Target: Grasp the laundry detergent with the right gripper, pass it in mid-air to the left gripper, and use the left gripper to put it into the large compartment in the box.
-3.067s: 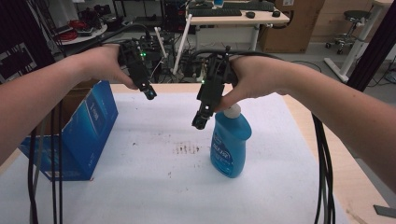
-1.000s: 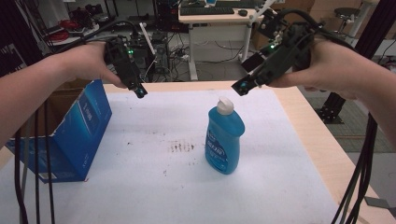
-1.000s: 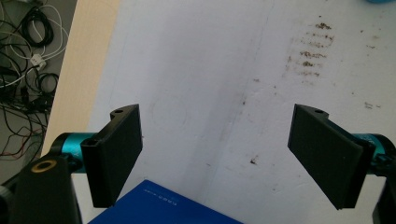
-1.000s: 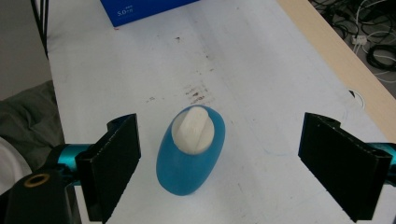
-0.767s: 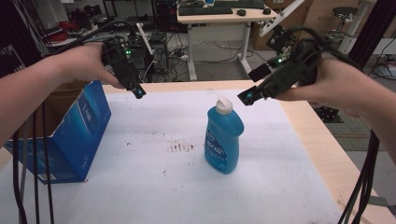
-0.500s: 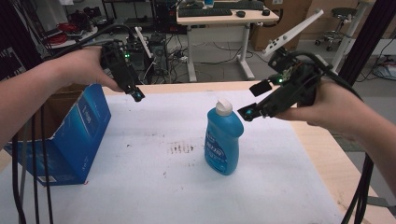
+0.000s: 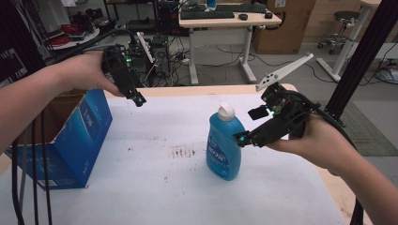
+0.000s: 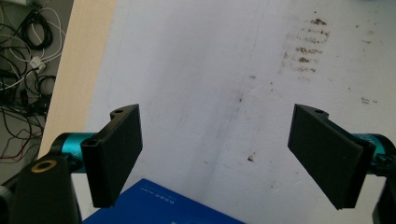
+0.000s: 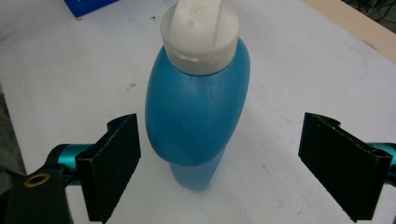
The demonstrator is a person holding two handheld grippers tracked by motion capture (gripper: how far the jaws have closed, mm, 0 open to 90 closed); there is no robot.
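Note:
A blue dish-soap bottle [image 7: 224, 145] with a white cap stands upright on the white table cover [image 7: 159, 187]. My right gripper [image 7: 243, 138] is open and held level at the bottle's right side, jaw tips close to its shoulder. In the right gripper view the bottle [image 9: 196, 107] sits between and beyond the wide-open jaws [image 9: 233, 168], nearer the left one. My left gripper [image 7: 138, 99] hovers open over the far left of the table, above a blue cardboard box [image 7: 70, 140]. The left gripper view shows the open gripper [image 8: 224, 158] over bare cover and a corner of the box [image 8: 163, 207].
A patch of brown stains [image 7: 185, 151] marks the cover left of the bottle. The wooden table edge [image 7: 187, 90] runs along the far side. Beyond it stand a desk, cables and a cardboard carton. Black cables [image 7: 33, 164] hang from my left forearm.
My right gripper has come down from above and behind the bottle to the level of its shoulder, on its right side. The left gripper has barely moved. The bottle stays put.

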